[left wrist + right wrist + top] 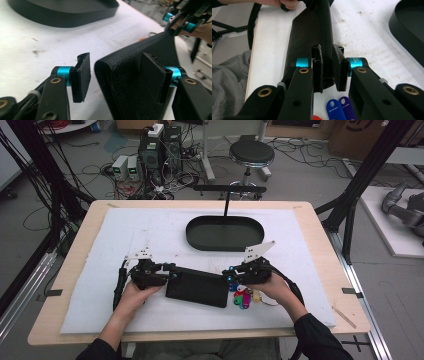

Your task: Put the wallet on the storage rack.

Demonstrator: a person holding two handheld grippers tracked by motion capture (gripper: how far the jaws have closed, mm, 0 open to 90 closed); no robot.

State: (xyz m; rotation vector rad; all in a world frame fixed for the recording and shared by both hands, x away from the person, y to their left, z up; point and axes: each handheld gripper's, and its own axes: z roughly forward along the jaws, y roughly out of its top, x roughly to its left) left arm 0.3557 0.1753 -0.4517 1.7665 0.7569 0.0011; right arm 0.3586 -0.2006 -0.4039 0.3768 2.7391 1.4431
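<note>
— What have your grippers got?

— My right gripper [328, 75] is clamped on the near end of the black pouch [312, 37]; both pads press its textured sides. My left gripper [120, 75] stands apart around the pouch's other end: one pad lies against the leather, the other stands off it with white mat showing in the gap. No grip there.

— Where is the pouch?

— On the white mat [150, 235], at the near side of the table [320, 220], stretched between my two hands. In the high view it runs from the left gripper [170, 272] to the right gripper [230, 275], tilted a little.

— Anything beside it?

— Coloured key tags [243, 299], blue, purple and red, lie just under my right hand [272, 287].

— And farther off?

— The black oval tray [225, 234] sits beyond the pouch, well apart from it, toward the table's far edge.
</note>
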